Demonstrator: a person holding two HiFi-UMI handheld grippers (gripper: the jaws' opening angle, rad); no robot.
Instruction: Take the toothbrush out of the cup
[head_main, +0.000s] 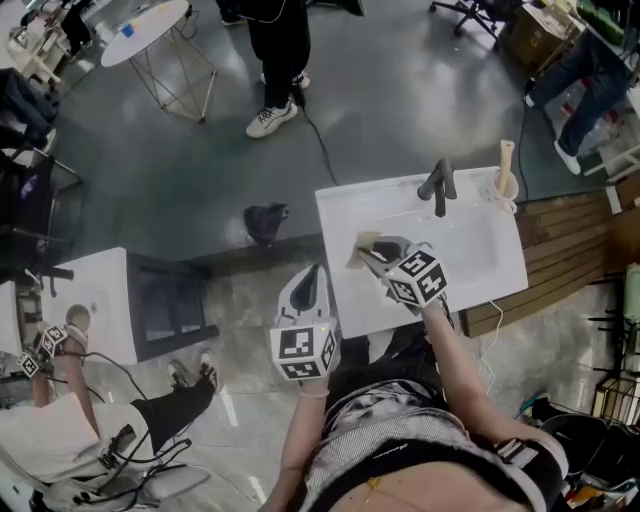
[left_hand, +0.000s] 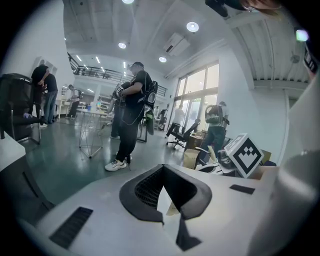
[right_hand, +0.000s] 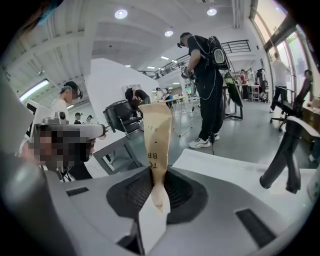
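A white sink (head_main: 480, 262) with a black faucet (head_main: 438, 183) stands in front of me. At its back right corner is a cup (head_main: 506, 190) with a beige toothbrush handle standing up in it. My right gripper (head_main: 368, 250) hangs over the sink's left part, shut on a tan paper packet (head_main: 363, 243) with print on it. In the right gripper view the packet (right_hand: 156, 140) sticks up from between the jaws of the right gripper (right_hand: 155, 195), and the faucet (right_hand: 285, 155) is at the right. My left gripper (head_main: 308, 287) hangs off the sink's left edge, its jaws (left_hand: 164, 200) together and holding nothing.
A person (head_main: 278, 60) stands on the grey floor beyond the sink, with a cable trailing near the feet. A second white sink unit (head_main: 100, 300) and a seated person (head_main: 70, 430) are at the left. Wooden decking (head_main: 570, 240) lies to the right, and a round white table (head_main: 148, 28) is at the far left.
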